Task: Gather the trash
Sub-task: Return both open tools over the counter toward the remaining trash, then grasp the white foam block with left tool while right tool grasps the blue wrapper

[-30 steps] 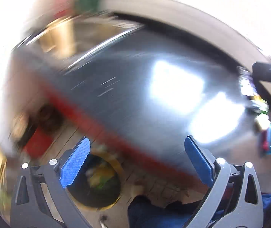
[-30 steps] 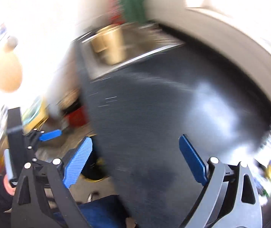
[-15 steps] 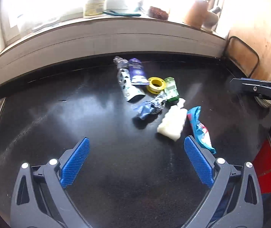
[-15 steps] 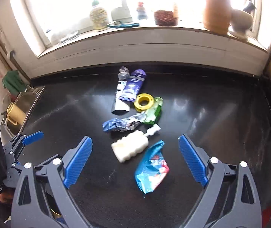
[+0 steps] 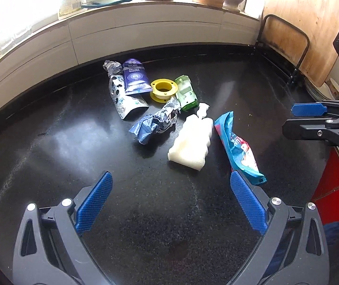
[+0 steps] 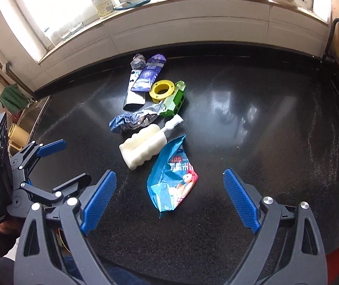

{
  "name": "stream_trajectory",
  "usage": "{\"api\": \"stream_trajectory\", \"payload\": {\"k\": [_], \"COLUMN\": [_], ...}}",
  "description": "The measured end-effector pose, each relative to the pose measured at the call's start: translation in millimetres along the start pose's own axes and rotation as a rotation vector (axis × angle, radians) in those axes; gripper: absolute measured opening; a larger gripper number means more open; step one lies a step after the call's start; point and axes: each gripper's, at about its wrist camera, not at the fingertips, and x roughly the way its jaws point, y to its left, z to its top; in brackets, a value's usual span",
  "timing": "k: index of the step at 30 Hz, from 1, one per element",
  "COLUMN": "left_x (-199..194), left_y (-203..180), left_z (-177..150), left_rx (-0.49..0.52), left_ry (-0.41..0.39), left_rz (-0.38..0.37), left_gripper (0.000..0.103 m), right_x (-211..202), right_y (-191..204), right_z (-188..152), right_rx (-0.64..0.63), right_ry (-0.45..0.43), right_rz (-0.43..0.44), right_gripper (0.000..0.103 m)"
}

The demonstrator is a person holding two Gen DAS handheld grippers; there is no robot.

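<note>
Right claw (image 6: 169, 199) hangs wide open & empty over the black bench (image 6: 276, 130), just short of the blue snack wrapper (image 6: 173, 180); left claw (image 5: 169, 211) likewise spread, holding nothing, near the white foam piece (image 5: 191, 146). A sec ago both cams were a blur off to the sink side; now they've steadied on the trash pile, w/ crumpled foil (image 5: 154, 124), yellow tape spool (image 5: 163, 89), purple pouch (image 5: 135, 76). Nothing collected yet; the wrapper looks the likely first pick.

Glossy speckled black countertop (image 5: 50, 147); crinkled shiny foil wrapper (image 5: 155, 124); matt white foam block (image 6: 143, 148); textured blue gripper pads (image 6: 98, 199).
</note>
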Motion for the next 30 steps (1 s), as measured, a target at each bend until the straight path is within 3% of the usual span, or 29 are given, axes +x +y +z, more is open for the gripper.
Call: {"api": "stream_trajectory", "payload": {"k": [8, 14, 18, 21, 24, 25, 28, 30], "left_x": [51.9, 74.6, 84.2, 91.1, 96.7, 99.4, 103.1, 102.2], "left_y": [-7.4, -10.2, -9.3, -10.5, -15.4, -17.4, -20.9, -24.8], "left_z": [-12.7, -8.4, -1.7, 4.3, 10.9, 12.8, 17.7, 20.1], "left_rx": [0.094, 0.150, 0.159, 0.160, 0.168, 0.169, 0.150, 0.142], "left_ry": [0.052, 0.074, 0.069, 0.074, 0.066, 0.068, 0.059, 0.048], "left_rz": [0.002, -0.008, -0.025, -0.033, -0.041, -0.042, -0.036, -0.039], "left_gripper": [0.096, 0.096, 0.096, 0.096, 0.092, 0.086, 0.076, 0.063], "right_x": [68.2, 92.0, 103.9, 103.7, 100.9, 100.3, 95.8, 91.5], "right_y": [-7.6, -10.3, -5.0, -1.1, -1.5, -4.8, -15.9, -21.1], "right_z": [-7.2, 0.5, 6.1, 9.0, 9.6, 9.4, 8.5, 9.6], "right_rx": [-0.052, -0.029, -0.066, -0.128, -0.199, -0.203, -0.191, -0.184], "right_ry": [0.104, 0.146, 0.157, 0.151, 0.149, 0.149, 0.154, 0.149], "right_rz": [-0.004, 0.043, 0.024, -0.009, -0.039, -0.038, -0.022, -0.019], "right_gripper": [0.088, 0.088, 0.085, 0.071, 0.046, 0.038, 0.029, 0.021]}}
